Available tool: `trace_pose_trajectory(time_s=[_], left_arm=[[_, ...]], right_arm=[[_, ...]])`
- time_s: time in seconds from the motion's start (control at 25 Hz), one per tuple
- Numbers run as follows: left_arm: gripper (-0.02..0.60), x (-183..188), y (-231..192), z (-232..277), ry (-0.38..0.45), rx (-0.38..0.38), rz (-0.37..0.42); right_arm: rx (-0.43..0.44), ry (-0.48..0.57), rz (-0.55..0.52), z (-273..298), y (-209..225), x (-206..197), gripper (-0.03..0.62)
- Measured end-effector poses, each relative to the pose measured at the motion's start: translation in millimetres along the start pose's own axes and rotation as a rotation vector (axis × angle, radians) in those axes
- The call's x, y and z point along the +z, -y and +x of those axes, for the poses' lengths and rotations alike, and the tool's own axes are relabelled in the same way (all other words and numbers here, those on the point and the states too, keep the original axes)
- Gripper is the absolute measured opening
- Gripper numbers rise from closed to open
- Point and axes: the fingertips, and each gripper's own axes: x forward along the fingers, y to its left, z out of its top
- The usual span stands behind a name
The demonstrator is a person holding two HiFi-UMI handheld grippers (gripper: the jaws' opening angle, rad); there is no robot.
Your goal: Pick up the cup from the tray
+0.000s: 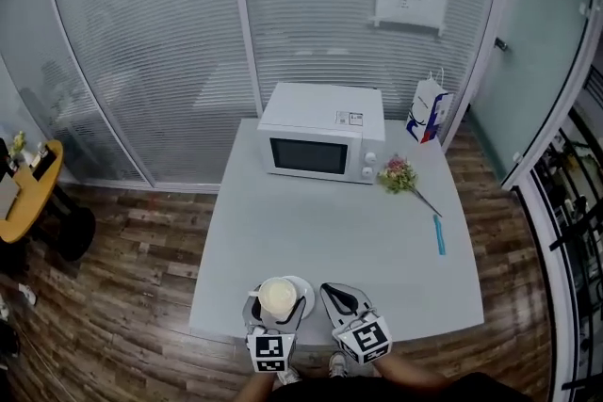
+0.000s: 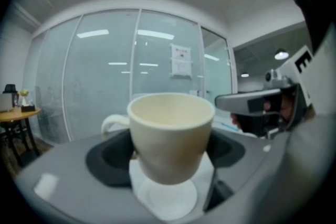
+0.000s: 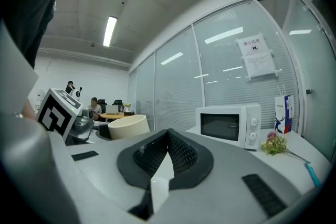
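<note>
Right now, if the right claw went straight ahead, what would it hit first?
Probably nothing nearby: the right claw, shut, points over bare table, just left of the microwave, toward the glass wall. Depth is unclear.

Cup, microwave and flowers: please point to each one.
cup [image 2: 170, 144], left gripper view, outer wall.
microwave [image 1: 306, 156], head view, dark door window.
flowers [image 1: 398, 172], head view, blossom cluster.

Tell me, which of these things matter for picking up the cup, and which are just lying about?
Part of the job:
cream ceramic cup, gripped by the left gripper
white round saucer beneath it

Just lying about:
white microwave oven
small flower bunch
thin blue stick
white-and-blue paper bag
right gripper, shut and empty
</note>
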Motion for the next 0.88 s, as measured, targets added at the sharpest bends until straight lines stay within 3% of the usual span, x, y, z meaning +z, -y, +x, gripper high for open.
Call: trace_pose_trajectory(time_s=[0.36, 0.88], left_arm=[[0.422, 41, -3, -22, 0.088, 0.009, 0.030], [0.422, 54, -5, -33, 0.116, 0.020, 0.034]], right_arm=[[-0.034, 0.088, -0.063, -11, -3, 45, 0.003], [-0.045, 0.134, -0.087, -12, -9, 67, 0.003]])
